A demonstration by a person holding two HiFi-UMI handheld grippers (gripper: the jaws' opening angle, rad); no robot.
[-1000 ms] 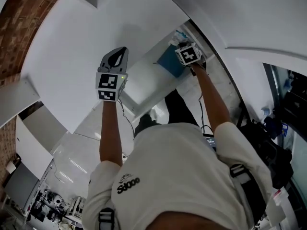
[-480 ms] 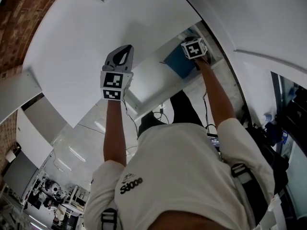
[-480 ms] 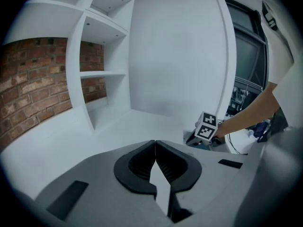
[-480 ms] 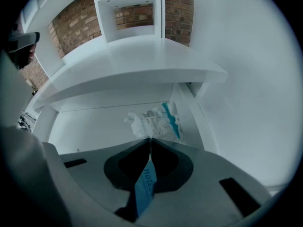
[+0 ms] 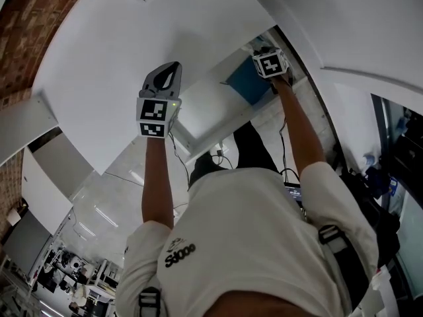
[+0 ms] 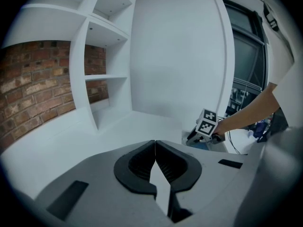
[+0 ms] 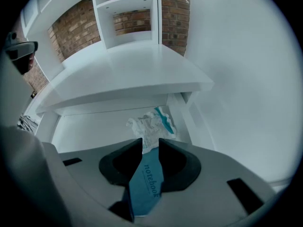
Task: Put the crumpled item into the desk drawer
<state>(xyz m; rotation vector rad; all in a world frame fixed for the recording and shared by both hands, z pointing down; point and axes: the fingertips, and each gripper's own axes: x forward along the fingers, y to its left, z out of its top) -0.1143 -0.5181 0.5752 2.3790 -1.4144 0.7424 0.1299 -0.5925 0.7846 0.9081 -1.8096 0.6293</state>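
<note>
- Right gripper view: right gripper (image 7: 150,144) has its jaws nearly together, clamped on the near end of the crumpled item (image 7: 151,123).
- crumpled item is a white wad of paper with a teal strip on its right edge; most of it sticks out past the jaw tips.
- It hangs inside the open desk drawer (image 7: 90,126), toward the drawer's right side; cannot tell whether it touches the drawer floor.
- Blue notebook (image 7: 147,186), with the word "notebook" printed on it, shows through the gap below the jaws and lies in the same drawer.
- White desk top (image 7: 128,74) overhangs the back of the drawer, with white shelves (image 7: 125,13) and a brick wall (image 7: 71,27) behind it.
- Left gripper view: left gripper (image 6: 155,144) has its jaws closed, tips meeting, with nothing between them.
- It is held above the desk top, well apart from the drawer, pointing at the white back wall and shelves.
- The other gripper's marker cube and the person's forearm show at right, low by the drawer.
- Head view: left gripper is over the desk top left of the drawer, and right gripper reaches into the drawer's far right corner beside the notebook.
- Person in a white shirt (image 5: 251,243) has both arms stretched forward.
</note>
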